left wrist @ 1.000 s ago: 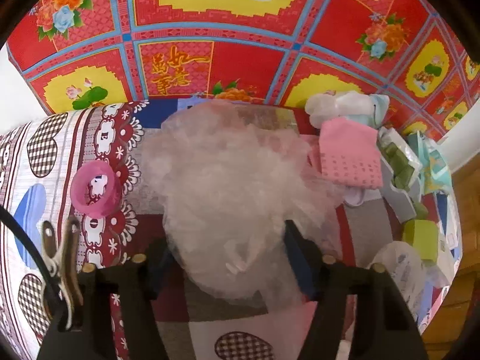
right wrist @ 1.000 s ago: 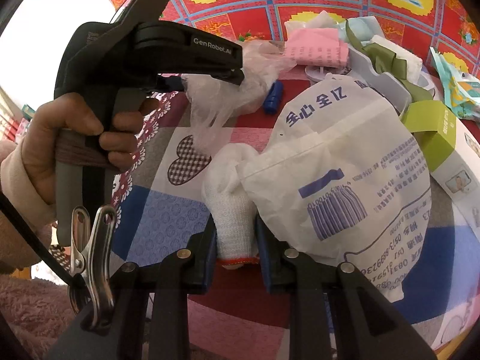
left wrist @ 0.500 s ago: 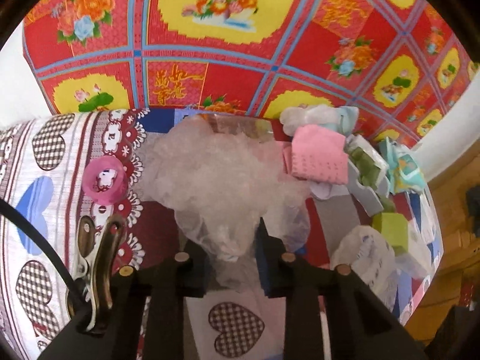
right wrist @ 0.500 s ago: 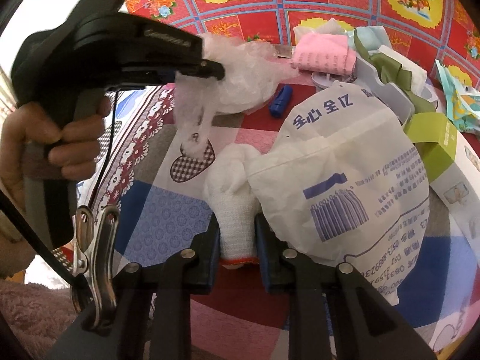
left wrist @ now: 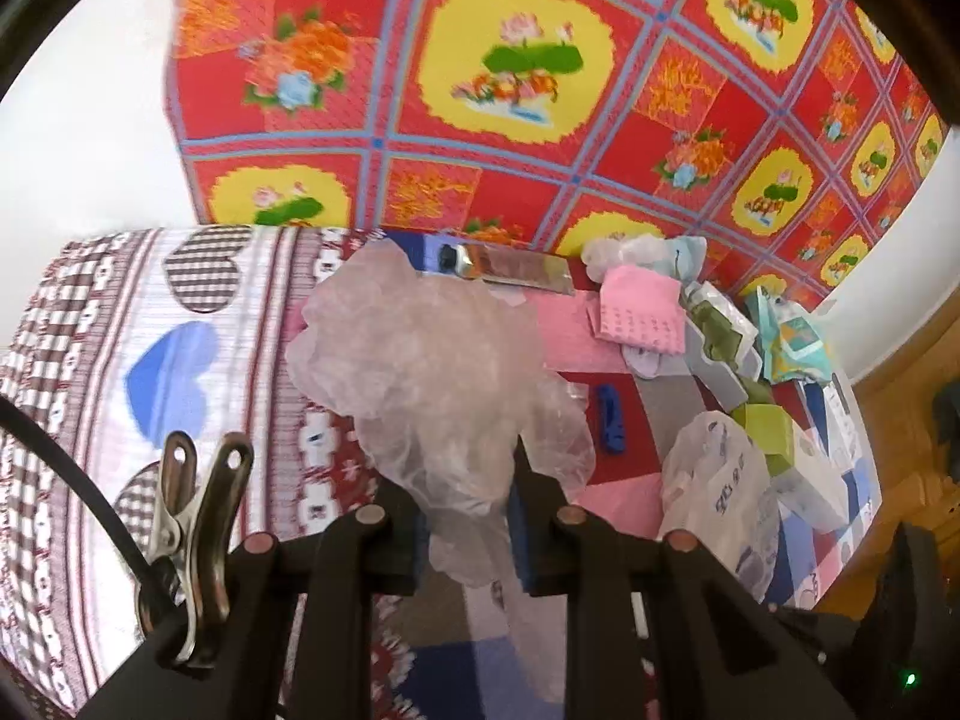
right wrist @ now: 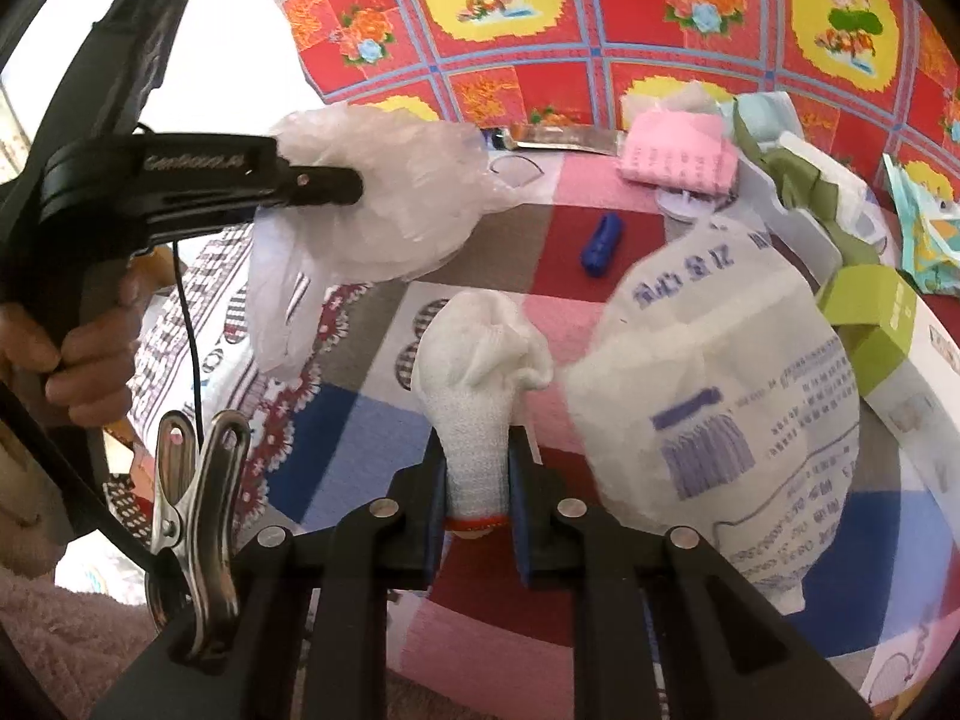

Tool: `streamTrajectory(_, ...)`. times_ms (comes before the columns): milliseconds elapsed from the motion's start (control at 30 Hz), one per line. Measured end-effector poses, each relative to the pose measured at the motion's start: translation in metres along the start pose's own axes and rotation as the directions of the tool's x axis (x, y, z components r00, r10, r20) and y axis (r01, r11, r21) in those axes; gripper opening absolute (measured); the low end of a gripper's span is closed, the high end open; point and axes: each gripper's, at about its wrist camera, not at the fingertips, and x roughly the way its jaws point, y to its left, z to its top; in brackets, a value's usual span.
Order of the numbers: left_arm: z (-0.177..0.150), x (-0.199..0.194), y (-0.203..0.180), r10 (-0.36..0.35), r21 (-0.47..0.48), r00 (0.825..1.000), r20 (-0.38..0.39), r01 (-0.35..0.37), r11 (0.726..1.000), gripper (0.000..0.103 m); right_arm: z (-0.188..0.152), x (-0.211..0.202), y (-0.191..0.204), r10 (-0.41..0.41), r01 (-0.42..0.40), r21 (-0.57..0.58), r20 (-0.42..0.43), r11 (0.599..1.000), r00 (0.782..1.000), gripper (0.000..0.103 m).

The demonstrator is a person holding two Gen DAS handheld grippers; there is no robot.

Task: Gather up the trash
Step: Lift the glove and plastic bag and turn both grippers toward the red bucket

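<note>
A crumpled clear plastic bag (left wrist: 432, 360) hangs between the pads of my left gripper (left wrist: 462, 492), whose jaws are closing on its lower folds. From the right wrist view this gripper (right wrist: 354, 186) holds the plastic bag (right wrist: 396, 210) up above the table, with a person's hand on its handle. My right gripper (right wrist: 477, 480) is closing its jaws on the cuff of a white knitted glove (right wrist: 480, 372), which stands up between the pads. A white printed bag (right wrist: 720, 390) sits just right of the glove.
The table wears a patchwork heart cloth (right wrist: 360, 420). On it lie a small blue piece (right wrist: 603, 243), a foil strip (right wrist: 564, 138), a pink cloth (right wrist: 678, 156), a green box (right wrist: 870, 324) and several wrappers at the right. A red flowered cloth (left wrist: 540, 90) hangs behind.
My left gripper closed on the clear plastic bag and lifted it off the table. The right gripper rose slightly with the glove.
</note>
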Motion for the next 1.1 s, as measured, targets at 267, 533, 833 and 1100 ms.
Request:
streamTrajectory(267,-0.016,-0.035,0.03,0.014,-0.026,1.0,0.023,-0.014,1.0,0.022,0.005,-0.002,0.028,0.011,-0.011,-0.009,0.013,1.0,1.0,0.018)
streamTrajectory(533,-0.039,-0.061,0.055,0.021,-0.041,0.999,0.035,-0.02,0.999,0.022,0.009,-0.007,0.059,0.018,-0.018,-0.026,0.027,1.0,0.999,0.018)
streamTrajectory(833,-0.058,-0.097,0.086,0.047,-0.077,0.997,0.063,-0.042,0.996,0.022,-0.001,-0.006,0.098,0.041,-0.038,-0.074,0.04,0.997,0.998,0.018)
streamTrajectory(1100,-0.081,-0.136,0.117,0.088,-0.128,0.991,0.098,-0.075,0.989,0.022,-0.007,-0.008,0.136,0.072,-0.067,-0.112,0.04,0.991,0.997,0.018)
